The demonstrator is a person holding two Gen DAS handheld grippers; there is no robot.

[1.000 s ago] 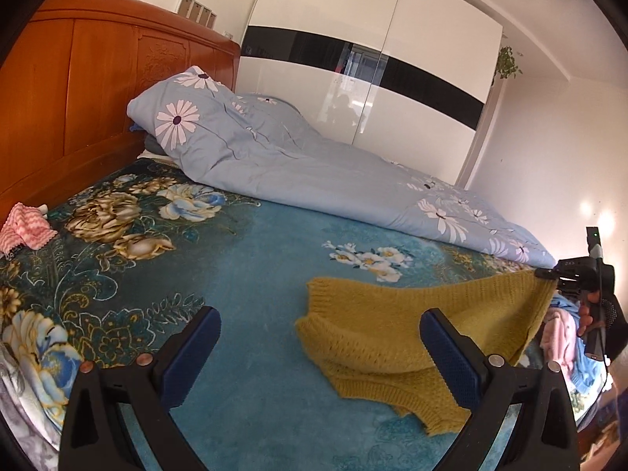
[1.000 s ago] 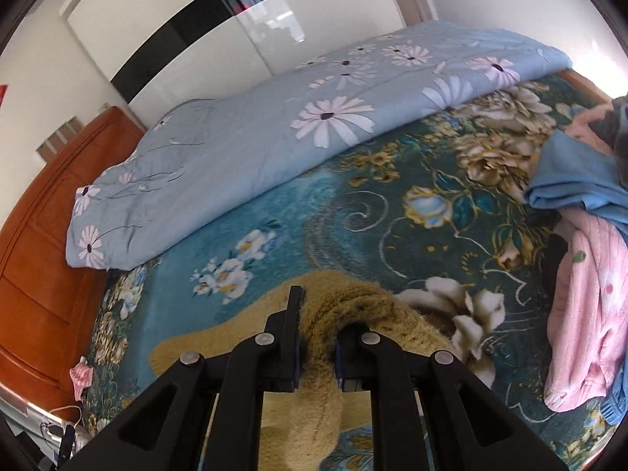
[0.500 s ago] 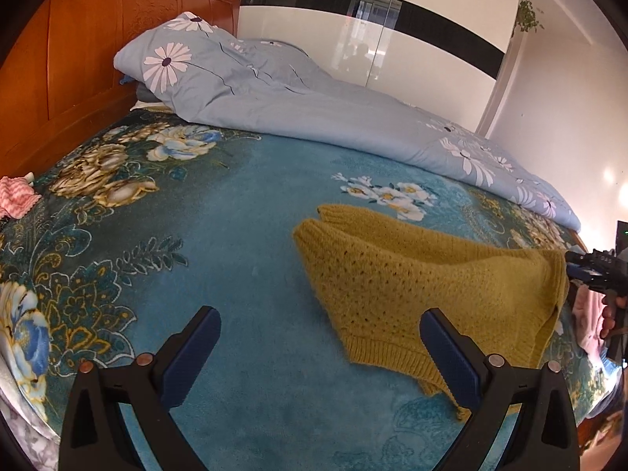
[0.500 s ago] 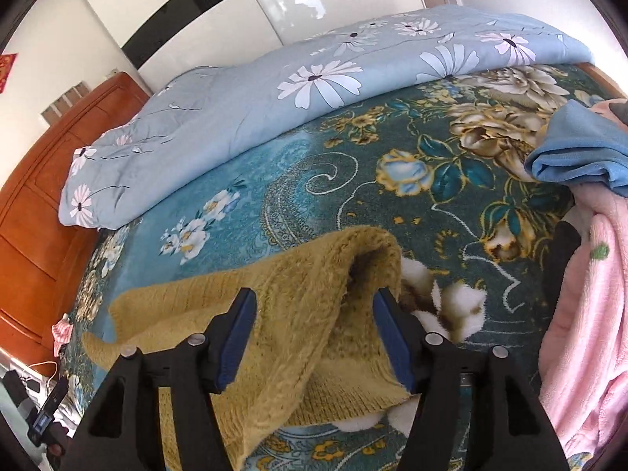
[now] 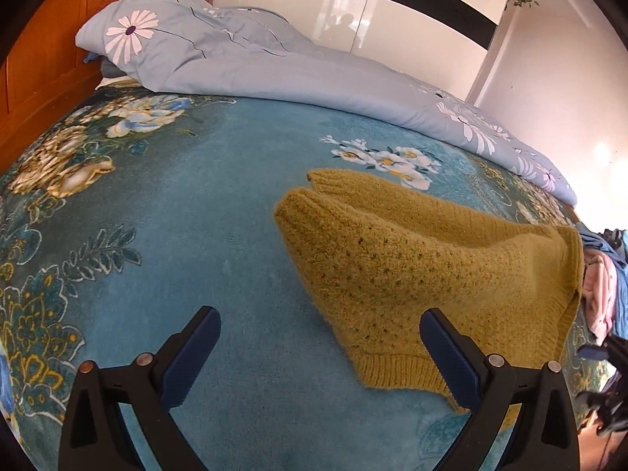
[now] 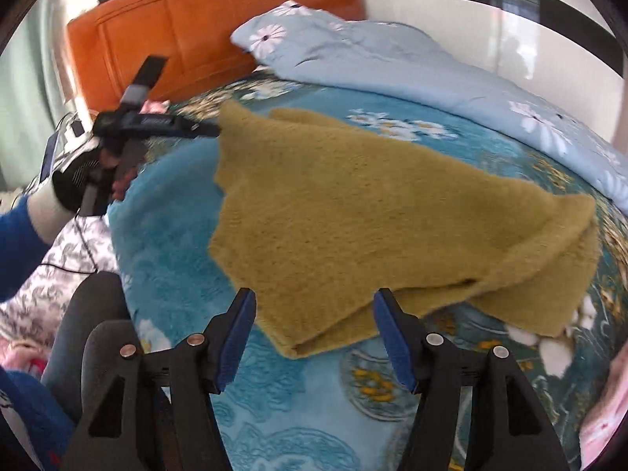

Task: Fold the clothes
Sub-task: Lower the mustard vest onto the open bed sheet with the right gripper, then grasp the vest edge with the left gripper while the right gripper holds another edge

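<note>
Sweater half-folded on bed

My right tongs stand wide, empty, nearest the mustard sweater's near edge; my left tongs wide, empty beside its hem.

Sweater lies on the bedspread, right of centre. Duvet lies beyond it. Headboard stands far left. Clothes pile lies right.

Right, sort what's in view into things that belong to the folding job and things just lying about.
Job: mustard knitted sweater; left tongs; right tongs; pink and blue clothes heap at the bed's edge, probably waiting.
Lying about: daisy-print duvet; floral bedspread; wooden headboard; wardrobe.
</note>
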